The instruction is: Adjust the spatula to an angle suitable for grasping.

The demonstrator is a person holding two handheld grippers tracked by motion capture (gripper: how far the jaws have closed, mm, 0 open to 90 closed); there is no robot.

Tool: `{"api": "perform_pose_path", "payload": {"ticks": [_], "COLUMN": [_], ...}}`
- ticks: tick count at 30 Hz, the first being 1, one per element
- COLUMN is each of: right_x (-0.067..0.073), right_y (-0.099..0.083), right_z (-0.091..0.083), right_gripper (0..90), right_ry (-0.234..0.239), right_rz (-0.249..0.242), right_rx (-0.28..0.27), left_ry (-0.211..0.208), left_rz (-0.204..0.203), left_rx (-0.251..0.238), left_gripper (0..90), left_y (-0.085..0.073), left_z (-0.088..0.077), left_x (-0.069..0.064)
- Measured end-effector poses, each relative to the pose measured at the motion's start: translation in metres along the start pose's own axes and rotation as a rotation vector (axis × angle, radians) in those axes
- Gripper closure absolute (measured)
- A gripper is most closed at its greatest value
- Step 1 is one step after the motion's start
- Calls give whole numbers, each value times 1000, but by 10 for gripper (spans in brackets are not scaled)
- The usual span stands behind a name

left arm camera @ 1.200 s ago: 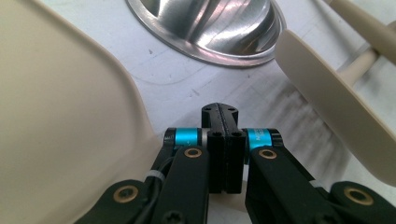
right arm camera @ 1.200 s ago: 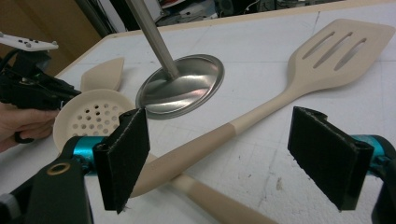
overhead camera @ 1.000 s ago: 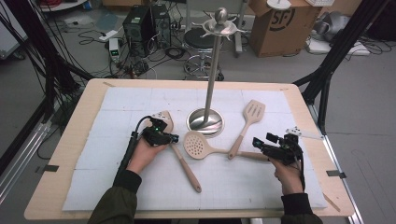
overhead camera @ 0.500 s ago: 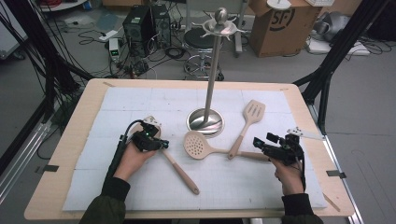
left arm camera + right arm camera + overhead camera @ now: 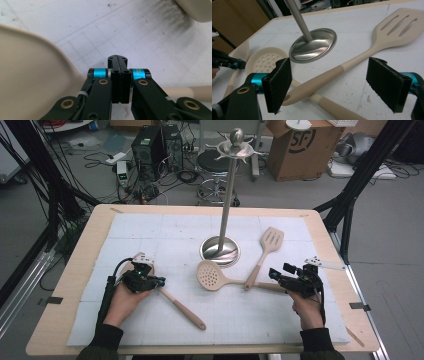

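In the high view, a steel utensil stand [image 5: 220,251] is seen at the middle of a white gridded mat [image 5: 300,320], and everything else is placed by it. Just in front of its round base lies a perforated skimmer [image 5: 212,275]; its handle runs off to the right and is crossed by the handle of a slotted turner [image 5: 270,241], whose blade lies beside the base on the right. A solid spoon [image 5: 182,309] lies well to the left of the stand, handle pointing toward the person. The left gripper [image 5: 159,282] is held over that spoon's neck; the right gripper [image 5: 274,274] is held near the crossed handles.

In the left gripper view, the left gripper [image 5: 117,60] is seen with its jaws pressed flat together, nothing between them, above bare mat beside the spoon's bowl [image 5: 32,80].

In the right gripper view, the right gripper [image 5: 329,83] is spread wide, and the turner's handle end [image 5: 312,87] is framed between its jaws without being touched.

The utensils are judged light, rigid and smooth, so some slipperiness is expected. The turner would best be taken on its round handle near the end, where it lies on top of the skimmer's handle; the skimmer may be dragged along.
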State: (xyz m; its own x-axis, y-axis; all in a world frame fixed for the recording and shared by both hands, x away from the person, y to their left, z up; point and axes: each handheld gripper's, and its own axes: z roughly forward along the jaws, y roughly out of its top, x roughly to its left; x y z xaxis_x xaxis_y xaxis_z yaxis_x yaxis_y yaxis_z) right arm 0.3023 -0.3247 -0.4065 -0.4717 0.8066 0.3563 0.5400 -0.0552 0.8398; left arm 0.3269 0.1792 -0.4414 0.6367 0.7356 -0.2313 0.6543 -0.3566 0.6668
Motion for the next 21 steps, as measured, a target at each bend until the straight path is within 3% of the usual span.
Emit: {"api": "perform_pose_path", "payload": {"ticks": [11,15,21], "right_x": [0,1,0], "right_y": [0,-1,-1], "right_z": [-2,-3,0], "right_gripper": [196,196,195], "right_ry": [1,4,-2], "right_rz": [8,-3,0], "right_rx": [-6,-13,4], "left_ry": [1,21,8], "left_rz": [-48,-39,-62], "left_rx": [-48,-43,-123], "left_gripper": [900,900,900], "left_y": [-22,-21,-27], "left_z": [-15,-13,-22], "left_x": [3,1,-4]}}
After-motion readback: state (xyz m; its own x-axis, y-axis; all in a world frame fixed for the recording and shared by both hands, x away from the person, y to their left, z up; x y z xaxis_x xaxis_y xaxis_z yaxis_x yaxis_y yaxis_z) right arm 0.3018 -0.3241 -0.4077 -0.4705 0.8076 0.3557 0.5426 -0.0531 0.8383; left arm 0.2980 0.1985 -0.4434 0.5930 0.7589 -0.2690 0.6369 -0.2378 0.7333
